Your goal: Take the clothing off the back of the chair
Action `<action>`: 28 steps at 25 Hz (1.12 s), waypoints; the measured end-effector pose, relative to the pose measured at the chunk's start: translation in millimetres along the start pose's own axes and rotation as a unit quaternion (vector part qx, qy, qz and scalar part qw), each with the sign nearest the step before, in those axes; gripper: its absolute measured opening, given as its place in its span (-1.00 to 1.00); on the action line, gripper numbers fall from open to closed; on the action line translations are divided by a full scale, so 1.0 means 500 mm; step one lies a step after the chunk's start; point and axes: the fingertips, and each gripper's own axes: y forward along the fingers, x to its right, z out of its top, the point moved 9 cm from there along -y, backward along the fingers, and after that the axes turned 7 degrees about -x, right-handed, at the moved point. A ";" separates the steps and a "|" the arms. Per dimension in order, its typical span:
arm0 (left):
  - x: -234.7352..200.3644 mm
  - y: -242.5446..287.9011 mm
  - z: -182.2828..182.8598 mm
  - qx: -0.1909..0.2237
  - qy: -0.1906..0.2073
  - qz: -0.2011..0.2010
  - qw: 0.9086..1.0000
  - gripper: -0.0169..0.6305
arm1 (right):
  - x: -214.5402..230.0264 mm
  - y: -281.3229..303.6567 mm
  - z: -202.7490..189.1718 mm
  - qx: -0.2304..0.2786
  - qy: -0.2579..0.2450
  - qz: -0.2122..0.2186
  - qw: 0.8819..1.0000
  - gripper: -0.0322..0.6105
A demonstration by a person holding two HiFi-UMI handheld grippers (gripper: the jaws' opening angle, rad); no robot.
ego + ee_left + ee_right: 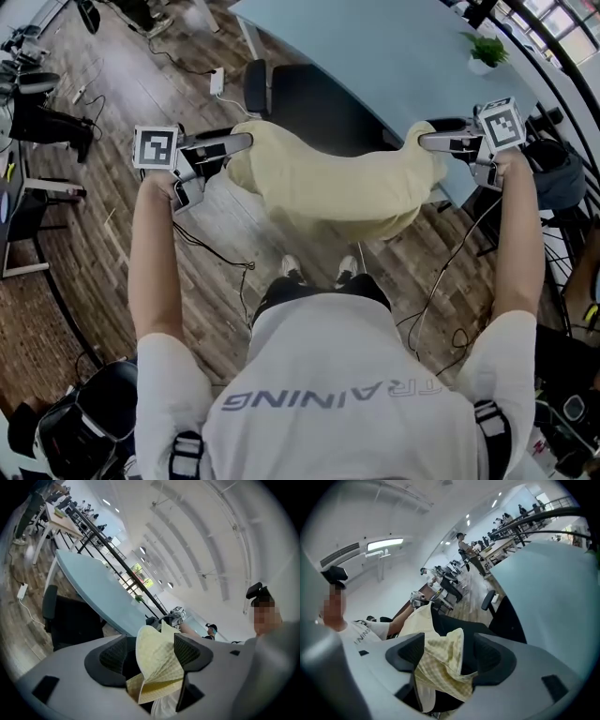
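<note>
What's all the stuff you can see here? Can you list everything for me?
garment: one, pale yellow, draped at the chair's near side
chair: one, black, tucked up to the table
table: one, light blue, beyond the chair
potted plant: one, green in a white pot, on the table at the far right
power strip: one, white, on the floor left of the chair
floor: brown wood, with dark cables lying on it
shoes: two, whitish, below the garment
left gripper: one, grey with a marker cube, at the garment's left end, jaws apart around a fold
right gripper: one, the same, at the garment's right end, jaws apart around a fold
</note>
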 end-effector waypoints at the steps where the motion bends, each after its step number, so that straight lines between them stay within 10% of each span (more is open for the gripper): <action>1: -0.002 0.003 0.002 -0.003 -0.004 -0.009 1.000 0.08 | 0.004 0.008 0.004 -0.010 0.003 0.019 1.000 0.16; 7: -0.001 0.009 0.005 0.009 -0.002 -0.043 0.999 -0.46 | 0.003 0.025 -0.001 -0.018 0.003 0.097 0.995 -0.13; 11: 0.014 -0.014 0.002 0.025 0.070 0.021 0.997 -0.74 | -0.022 0.017 0.005 0.003 -0.034 0.066 0.997 -0.75; 14: 0.048 -0.016 -0.011 0.042 0.115 0.089 0.989 -0.79 | -0.043 0.003 -0.005 0.026 -0.064 0.011 0.998 -0.78; 19: 0.102 -0.009 -0.041 0.085 0.178 0.231 0.953 -0.79 | -0.096 -0.014 -0.038 0.117 -0.086 -0.120 0.982 -0.78; 28: 0.215 0.002 -0.087 0.208 0.227 0.384 0.871 -0.80 | -0.213 -0.031 -0.084 0.270 -0.112 -0.300 0.908 -0.79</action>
